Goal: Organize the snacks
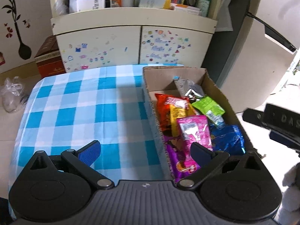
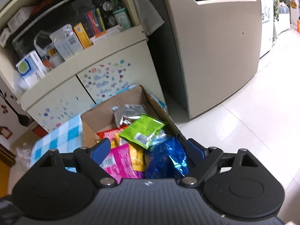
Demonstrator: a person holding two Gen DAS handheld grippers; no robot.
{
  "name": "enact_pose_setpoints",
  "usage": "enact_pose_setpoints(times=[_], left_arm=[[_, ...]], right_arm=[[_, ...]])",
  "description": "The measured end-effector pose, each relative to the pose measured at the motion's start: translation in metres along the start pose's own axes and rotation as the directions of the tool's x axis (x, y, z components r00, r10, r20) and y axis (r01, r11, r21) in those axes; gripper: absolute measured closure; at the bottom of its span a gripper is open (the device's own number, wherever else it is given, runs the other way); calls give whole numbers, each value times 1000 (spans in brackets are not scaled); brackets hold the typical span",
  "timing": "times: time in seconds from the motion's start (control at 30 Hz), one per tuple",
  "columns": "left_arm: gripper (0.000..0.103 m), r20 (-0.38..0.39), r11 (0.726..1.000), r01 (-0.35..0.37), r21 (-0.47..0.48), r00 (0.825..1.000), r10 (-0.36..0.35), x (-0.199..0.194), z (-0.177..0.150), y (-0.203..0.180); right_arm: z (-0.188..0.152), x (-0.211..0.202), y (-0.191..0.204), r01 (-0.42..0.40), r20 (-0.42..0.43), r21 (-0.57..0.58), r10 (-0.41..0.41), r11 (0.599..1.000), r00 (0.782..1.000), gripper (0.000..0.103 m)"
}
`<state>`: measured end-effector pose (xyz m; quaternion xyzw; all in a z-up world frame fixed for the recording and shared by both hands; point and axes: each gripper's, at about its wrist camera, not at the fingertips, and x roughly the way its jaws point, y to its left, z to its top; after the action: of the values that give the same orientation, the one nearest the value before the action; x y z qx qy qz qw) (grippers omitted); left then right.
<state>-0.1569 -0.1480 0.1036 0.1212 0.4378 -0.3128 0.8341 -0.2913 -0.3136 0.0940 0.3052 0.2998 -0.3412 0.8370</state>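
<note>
Snacks: all seen lie loose in one cardboard box point(image 1: 155, 123), heaped toward its near end.
- Green packet point(image 2: 142, 129), topmost, tilted, resting on the orange packet and the blue bag.
- Blue foil bag point(image 2: 165, 159), crumpled, against the box's right wall.
- Pink packet point(image 1: 195, 129), flat, over a yellow packet point(image 1: 175, 118) and an orange packet point(image 1: 166, 108).
- Purple packet point(image 1: 180, 159), lowest in view, at the near corner.
- Silver packet point(image 2: 129, 114), at the far end, apart from the coloured heap.

Box: open-topped, standing at the right edge of the bench point(image 1: 75, 103), which carries a blue-and-white check cloth. The rest of the cloth in view holds no packet, so the gathering looks near done, perhaps complete.

Right gripper point(image 2: 148, 150): jaws wide, nothing between the pads, poised above the box's near end over the pink packet and blue bag. Likely just clear of a drop, or set to shift a packet.

Left gripper point(image 1: 148, 150): jaws wide, empty, straddling the box's left wall; one finger over the cloth, the other over the purple packet. Placed where it could steady the box.

Surroundings: cream cabinet point(image 1: 131, 43) with stickers behind the bench, its shelf crowded with boxes; a pale fridge point(image 2: 215, 46) to the right; tiled floor.
</note>
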Motion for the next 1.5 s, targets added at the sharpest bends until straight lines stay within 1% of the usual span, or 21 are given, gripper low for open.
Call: enact_pose_setpoints(times=[0.2,0.3,0.63,0.77,0.93,1.33,1.5], left_arm=[[0,-8,1000,-11,-13,1000,11,-1,-2,7],[0,-8,1000,-18,-21,1000,18,-2,-2,10],[0,-12,999,-45,-26,999,44,-5,-2,10],[0,-11,999,-50,-9,999,50,-5,-1,7],[0,-3,998,-65,11,998,65,-7,-1,0],[0,15,986,-153,66,988,152,-3,-2,-15],[0,7,983,-168,80,986,168,0,-1,-18]], right_arm=[[-13,-2,6,18,-25,-39,-19,999,999,14],[-20,-4,9,28,-38,-60,-31,998,999,12],[-28,-8,11,49,-43,-88,-53,995,998,12],[-29,-9,11,49,-44,-93,-53,994,998,12],[-32,-7,16,71,-51,-140,-79,988,996,12],[-32,-8,15,92,-46,-149,-100,985,994,12],[-32,-7,15,103,-50,-144,-111,984,993,12]])
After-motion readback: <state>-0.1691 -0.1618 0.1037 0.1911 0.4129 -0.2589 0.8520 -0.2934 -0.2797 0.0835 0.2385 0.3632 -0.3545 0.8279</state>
